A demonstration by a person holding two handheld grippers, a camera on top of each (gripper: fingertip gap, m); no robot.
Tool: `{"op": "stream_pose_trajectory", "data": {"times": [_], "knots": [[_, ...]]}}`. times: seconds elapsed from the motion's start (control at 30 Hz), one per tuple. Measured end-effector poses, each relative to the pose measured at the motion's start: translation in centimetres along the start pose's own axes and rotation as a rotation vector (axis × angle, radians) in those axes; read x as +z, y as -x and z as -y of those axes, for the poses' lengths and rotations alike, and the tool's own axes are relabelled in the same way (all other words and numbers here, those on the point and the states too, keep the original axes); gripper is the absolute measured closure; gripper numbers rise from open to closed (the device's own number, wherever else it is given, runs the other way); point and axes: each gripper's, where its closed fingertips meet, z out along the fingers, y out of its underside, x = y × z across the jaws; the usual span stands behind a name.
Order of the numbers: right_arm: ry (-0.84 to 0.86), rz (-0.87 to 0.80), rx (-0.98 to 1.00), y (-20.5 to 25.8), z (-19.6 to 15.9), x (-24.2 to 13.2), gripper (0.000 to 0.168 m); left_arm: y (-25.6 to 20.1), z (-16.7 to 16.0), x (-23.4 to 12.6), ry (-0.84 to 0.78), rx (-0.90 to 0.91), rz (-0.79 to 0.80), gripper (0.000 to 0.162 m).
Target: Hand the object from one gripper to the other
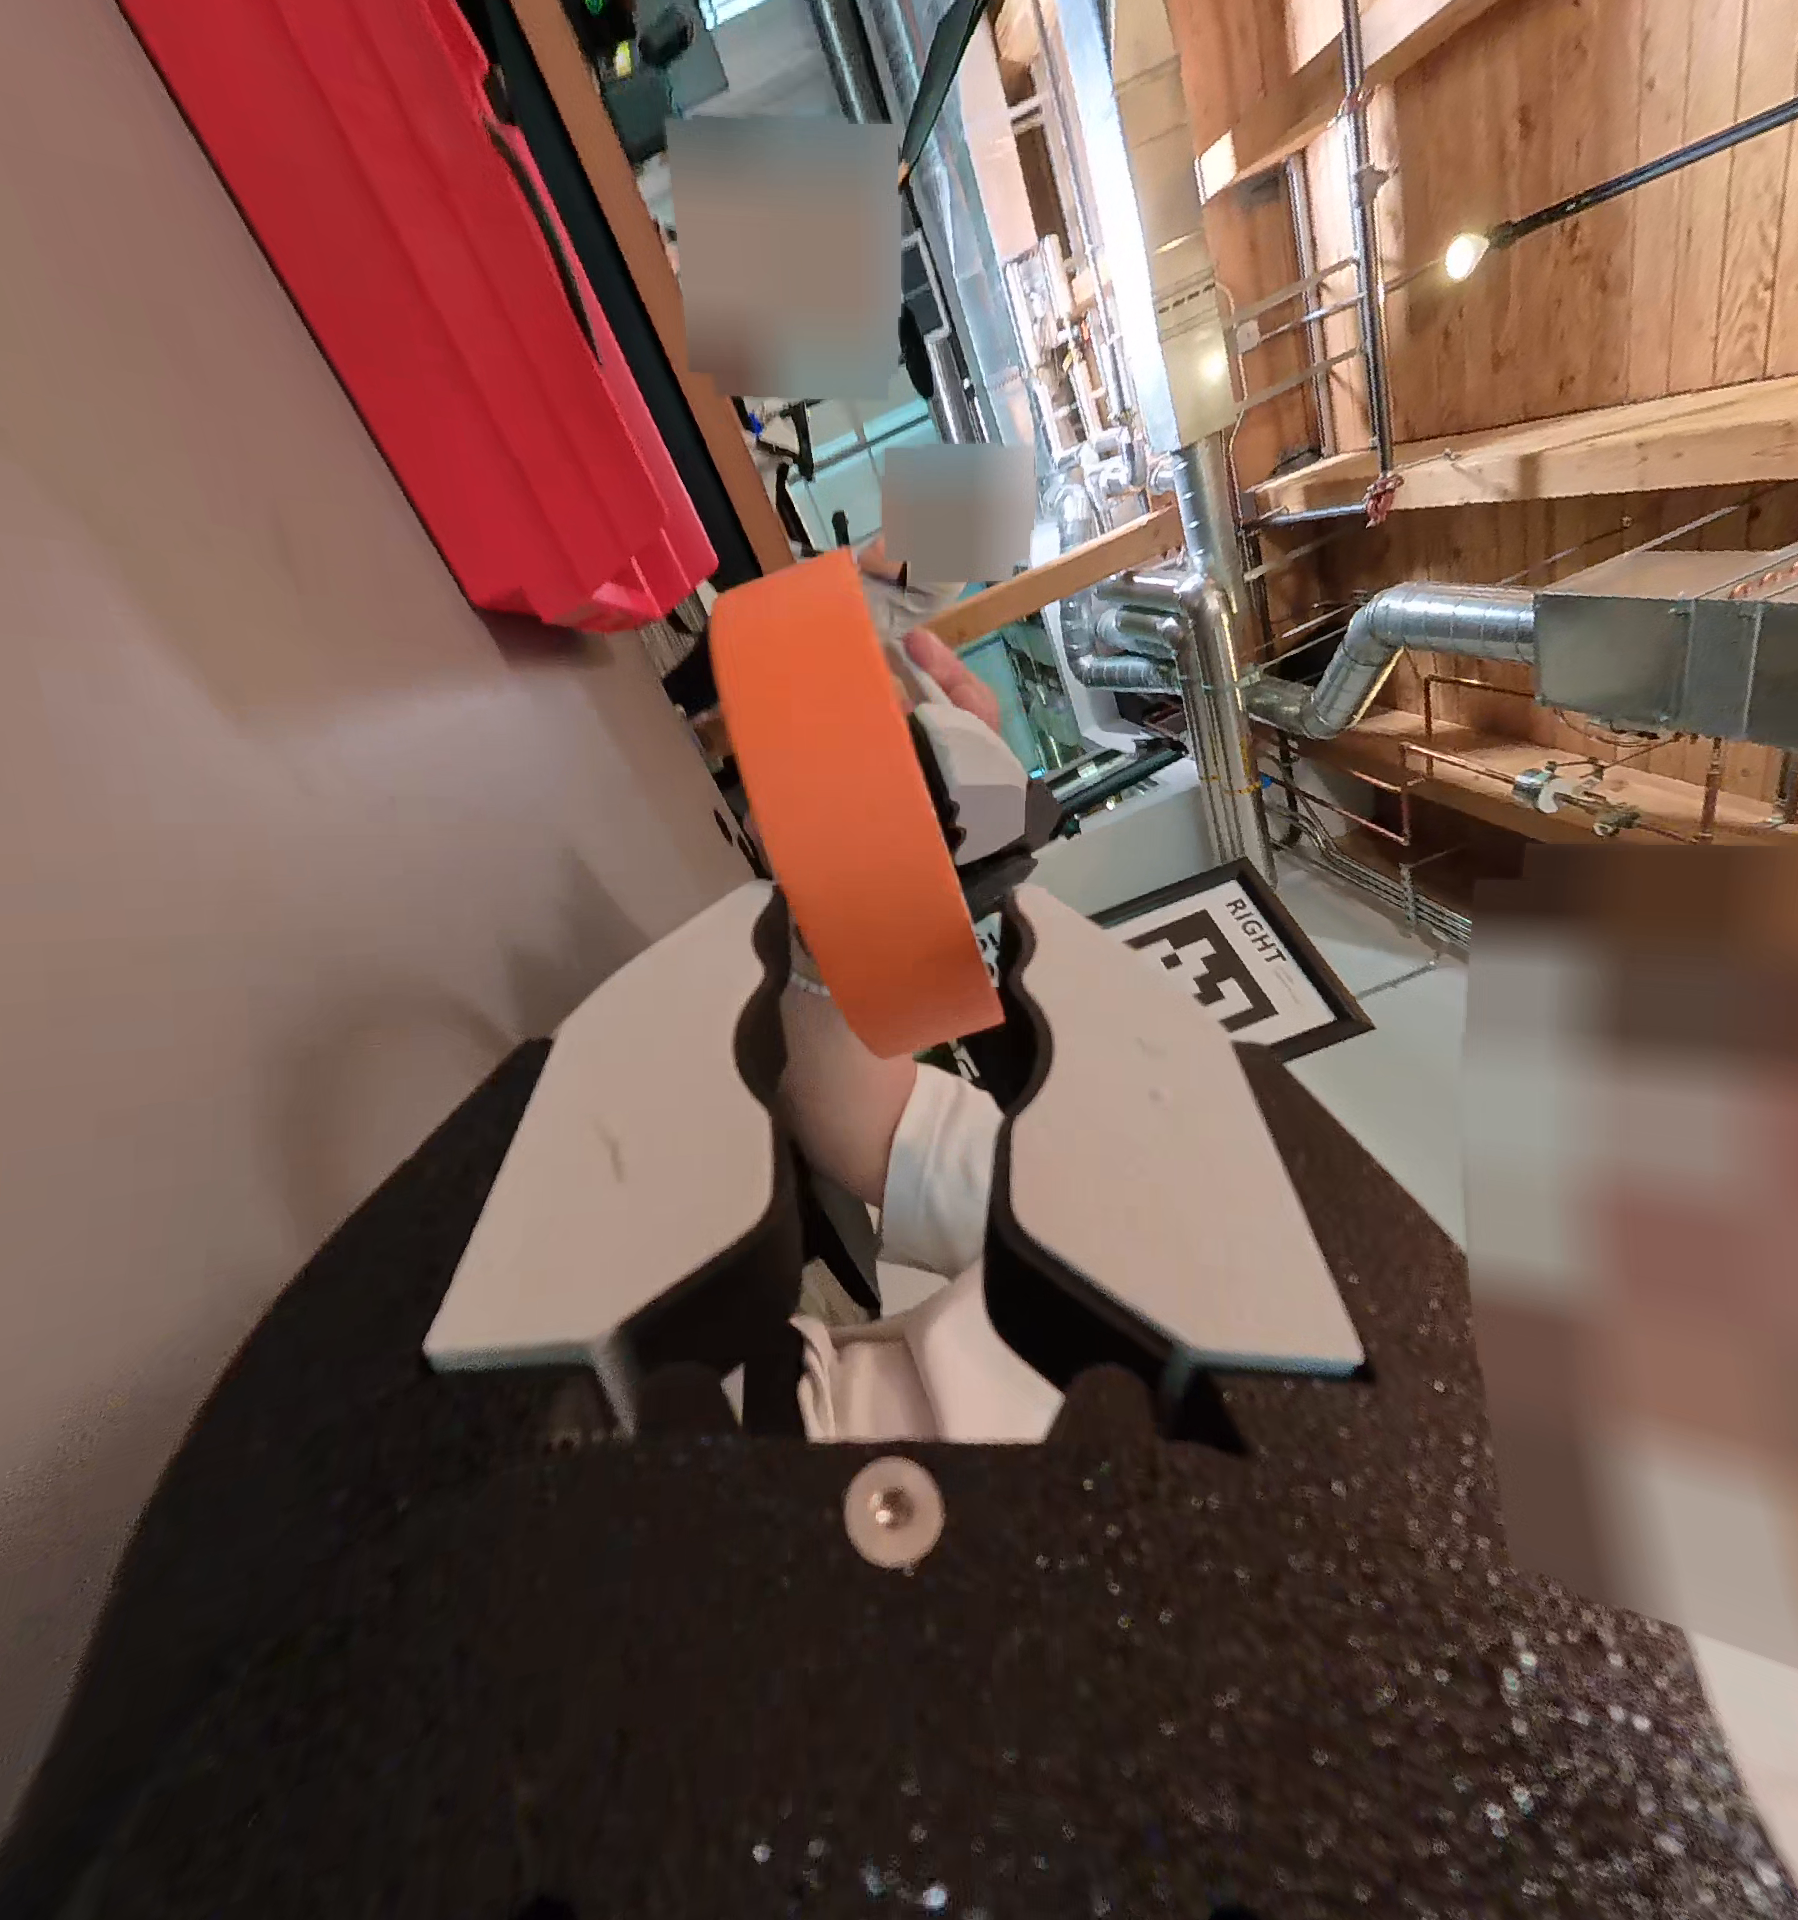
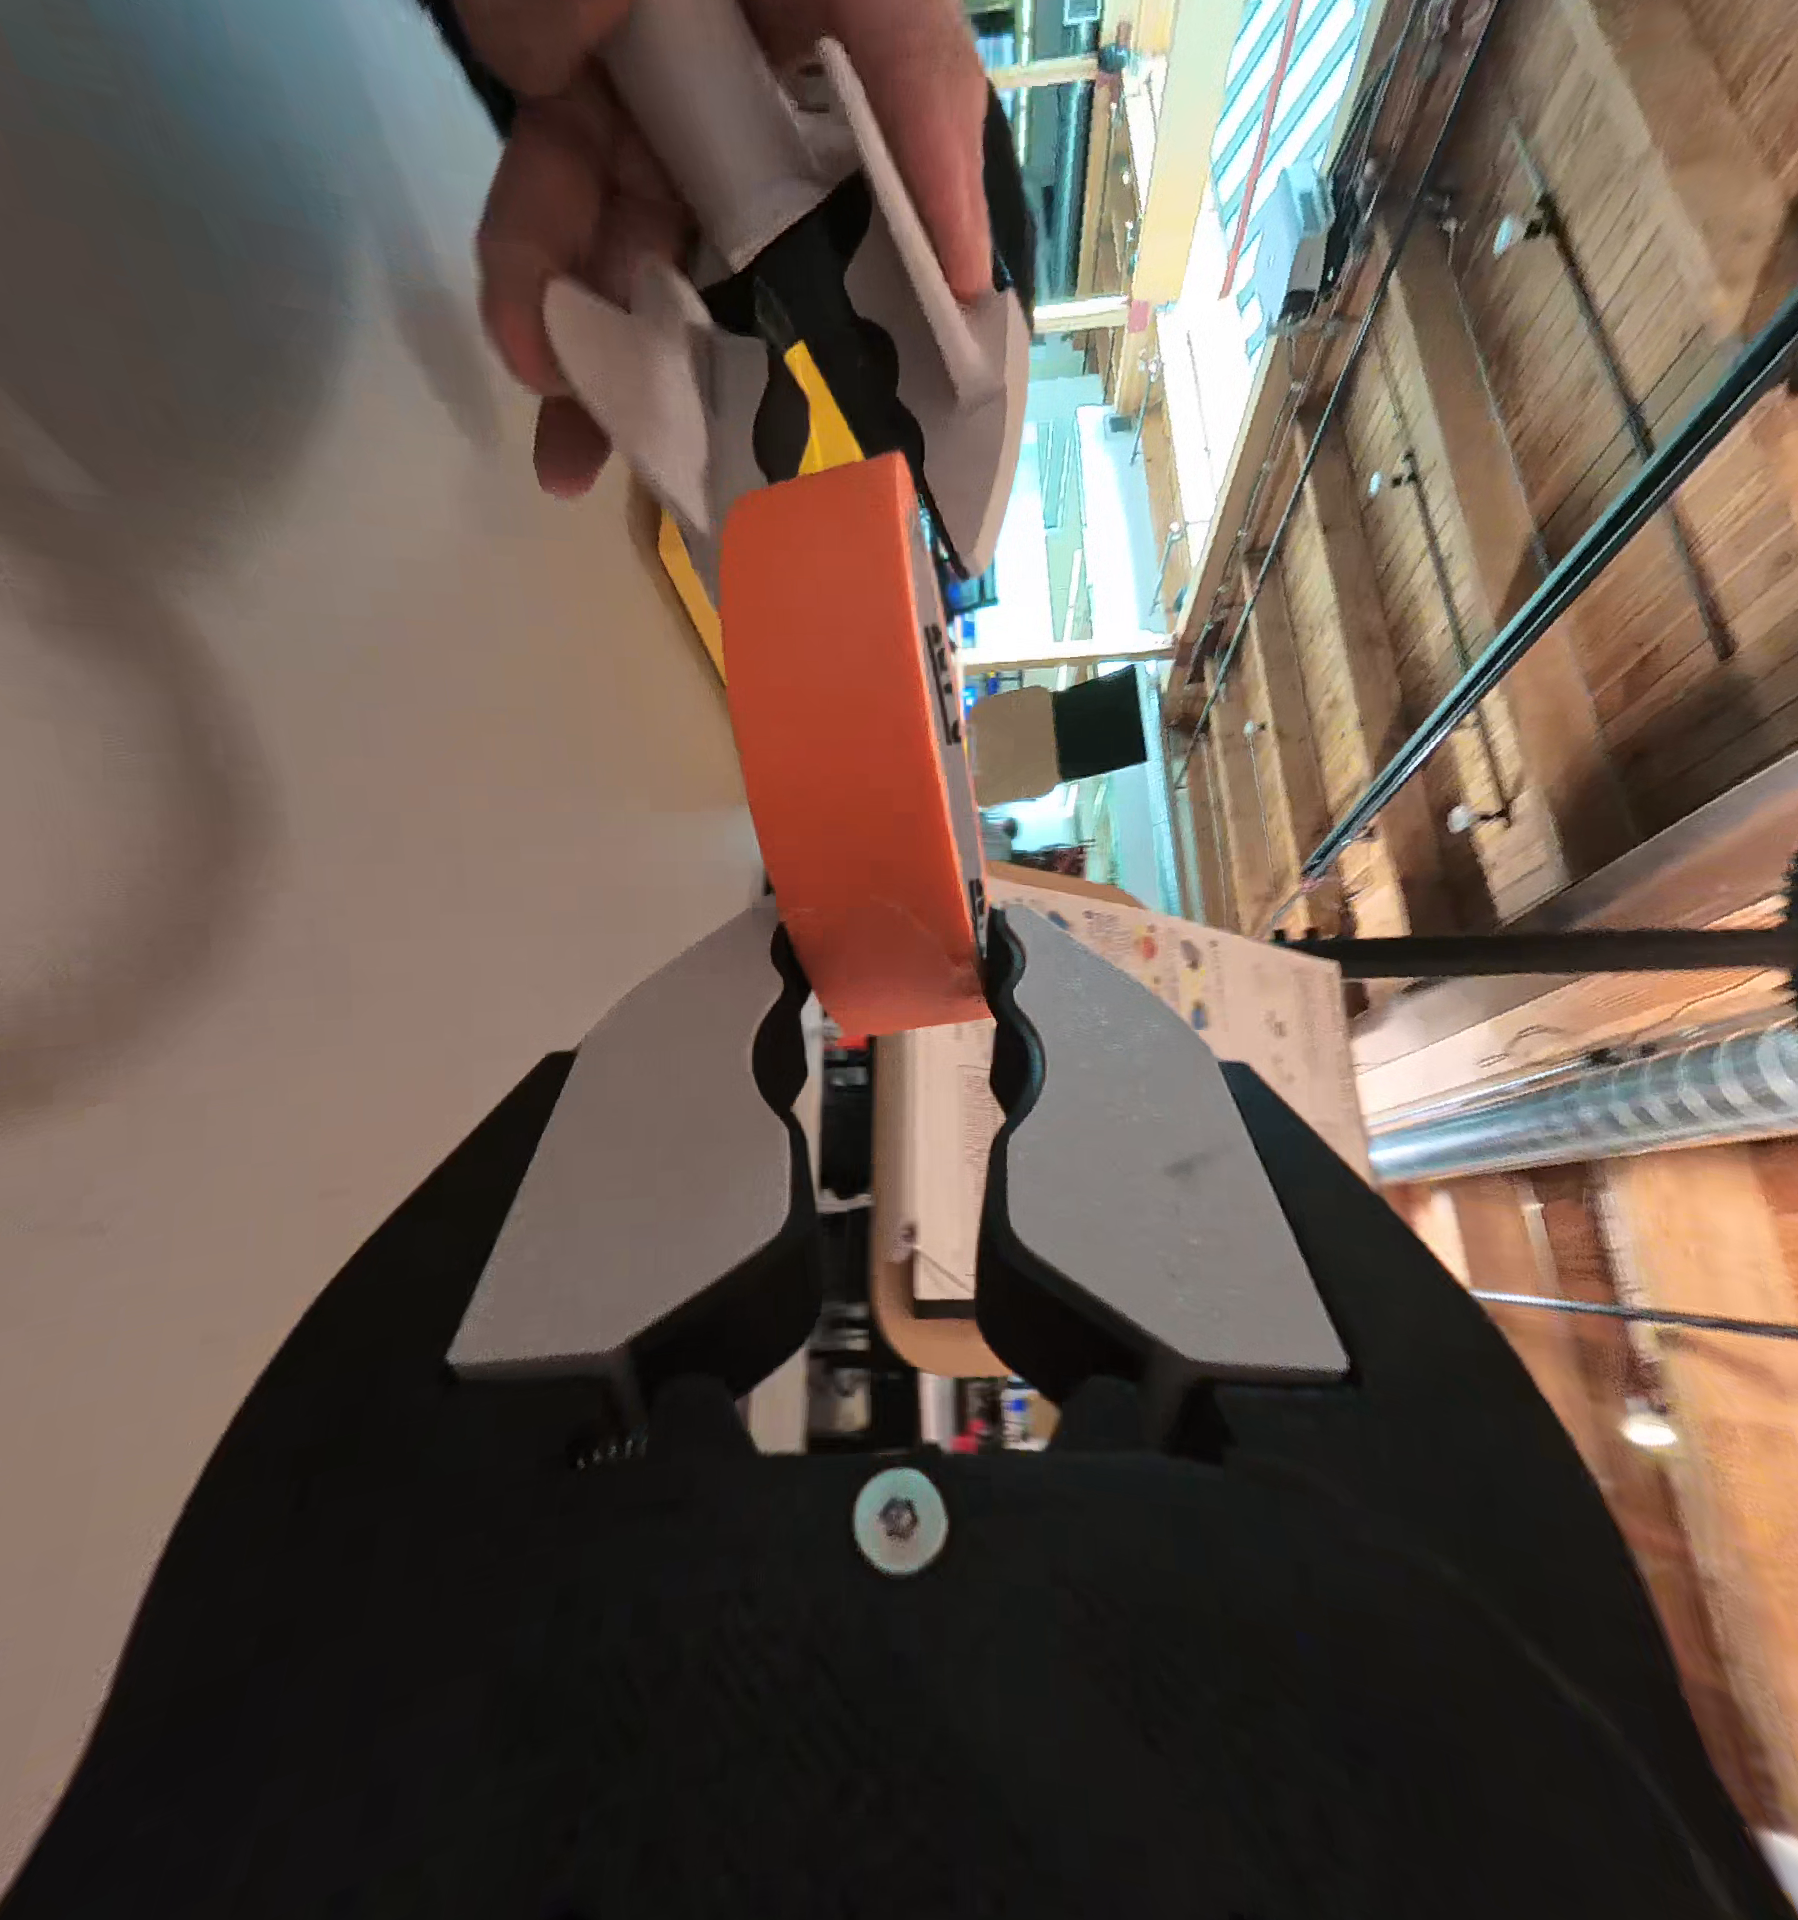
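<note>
orange tape roll (image 2: 843,748), both grippers' fingers (image 2: 1082,1049) clamping it

The left gripper (image 1: 890,956), at the lower centre of the left wrist view, has a rough black body that glitters with pale specks, one silver screw (image 1: 893,1509) in its middle, and two flat light-grey fingers (image 1: 625,1153) edged inside with wavy black pads. A white sleeve (image 1: 936,1164) shows between them. The right gripper (image 2: 890,966), lower centre of the right wrist view, is built the same: a matt black body, a silver hex screw (image 2: 899,1521), and grey fingers (image 2: 656,1153) with scalloped black lining.
</note>
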Motion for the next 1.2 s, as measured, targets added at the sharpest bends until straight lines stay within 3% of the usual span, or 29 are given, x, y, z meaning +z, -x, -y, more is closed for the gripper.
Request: {"op": "stream_pose_trajectory", "data": {"times": [0.13, 0.23, 0.37, 0.43, 0.53, 0.67, 0.77, 0.87, 0.97, 1.07, 1.1, 1.2], "knots": [[0.061, 0.022, 0.23, -1.2, -1.4, -0.3, 0.138, -1.1, 1.4, -0.7, -0.063, 0.208, 0.056, 0.111], [0.061, 0.086, 0.463, -1.7, -2.2, -0.8, 0.139, -1.4, 2.3, -1.2, -0.08, 0.558, 0.245, 0.1], [-0.025, 0.17, 0.736, -1.6, -1.7, -1.1, 0.139, -2.4, 2.6, -0.8, -0.097, 1.092, 0.462, 0.097], [-0.075, 0.276, 0.835, -0.9, -0.7, -1.3, 0.139, -2.6, 1.8, 0.1, -0.052, 1.258, 0.498, 0.101], [-0.117, 0.361, 0.843, -0.2, 0.7, -1.7, 0.139, -2.1, -0.2, 1.6, 0.107, 1.358, 0.515, 0.104], [-0.143, 0.411, 0.845, -0.1, 2.1, -1.9, 0.139, -0.9, -2.1, 3.0, 0.257, 1.376, 0.518, 0.107], [-0.176, 0.433, 0.88, -0.2, 2.9, -2.0, 0.139, -0.1, -2.5, 3.3, 0.304, 1.401, 0.553, 0.133], [-0.185, 0.408, 0.913, -0.5, 2.5, -1.9, 0.138, 0.0, -2.2, 3.4, 0.277, 1.364, 0.552, 0.133], [-0.209, 0.304, 0.958, -1.5, 1.8, -1.5, 0.132, -0.3, -1.2, 3.4, 0.167, 1.171, 0.508, 0.134], [-0.217, 0.203, 0.909, -2.3, 1.1, -1.5, 0.107, -0.3, 1.3, 2.1, -0.025, 0.913, 0.522, 0.134], [-0.204, 0.181, 0.892, -2.4, 0.9, -1.4, 0.091, -0.4, 2.0, 1.6, -0.094, 0.8, 0.509, 0.134], [-0.189, 0.139, 0.814, -2.4, 1.2, -0.9, 0.071, -0.9, 2.9, 0.8, -0.226, 0.518, 0.375, 0.134]]}}
